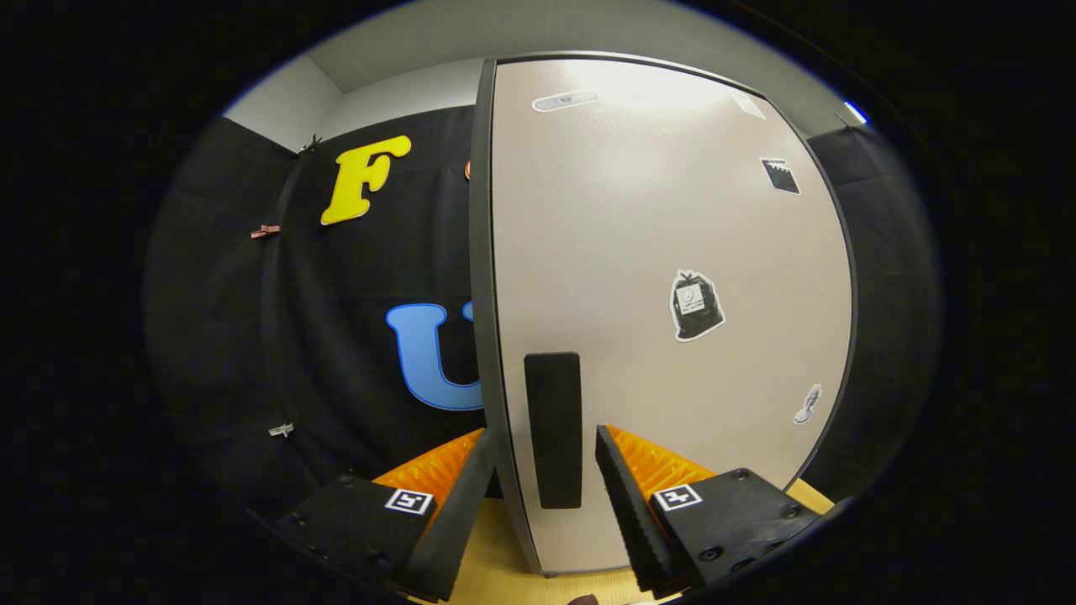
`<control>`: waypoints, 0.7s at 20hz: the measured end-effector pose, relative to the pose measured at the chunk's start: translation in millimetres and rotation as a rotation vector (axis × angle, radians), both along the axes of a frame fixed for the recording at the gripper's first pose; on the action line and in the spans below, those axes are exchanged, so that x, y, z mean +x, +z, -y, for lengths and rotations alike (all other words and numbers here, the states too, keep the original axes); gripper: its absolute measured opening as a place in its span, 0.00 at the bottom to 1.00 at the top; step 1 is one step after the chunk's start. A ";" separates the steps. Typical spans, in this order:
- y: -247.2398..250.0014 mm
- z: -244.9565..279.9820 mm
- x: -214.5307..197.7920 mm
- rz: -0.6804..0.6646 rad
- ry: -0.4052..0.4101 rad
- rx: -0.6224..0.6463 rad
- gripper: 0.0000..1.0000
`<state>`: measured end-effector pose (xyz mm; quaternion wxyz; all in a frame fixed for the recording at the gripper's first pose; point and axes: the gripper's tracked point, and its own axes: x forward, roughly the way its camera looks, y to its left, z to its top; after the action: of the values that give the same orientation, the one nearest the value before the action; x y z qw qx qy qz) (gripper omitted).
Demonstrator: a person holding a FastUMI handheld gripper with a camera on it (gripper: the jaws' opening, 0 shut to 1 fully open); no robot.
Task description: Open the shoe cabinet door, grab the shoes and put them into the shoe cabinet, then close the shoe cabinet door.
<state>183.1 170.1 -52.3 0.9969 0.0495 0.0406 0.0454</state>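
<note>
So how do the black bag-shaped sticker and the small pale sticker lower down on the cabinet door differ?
The black bag-shaped sticker is dark with a white outline and a pale label; the small pale sticker is light grey. The bag sticker is clearly larger and sits mid-door; the pale one sits lower, nearer the door's far edge. Both lie flat on the beige cabinet door, beyond the open hand-held gripper, whose fingers flank the black rectangular handle.

The camera rides on the gripper (546, 454) and looks forward along its two fingers, close to the tall beige cabinet door (672, 277). It faces the door's front squarely, level with the black upright handle (553, 428).
</note>
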 end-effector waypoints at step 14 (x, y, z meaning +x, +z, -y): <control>-14.8 8.5 16.6 0.006 -0.030 -0.033 0.20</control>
<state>199.7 161.6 -67.1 0.9983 0.0337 0.0378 0.0298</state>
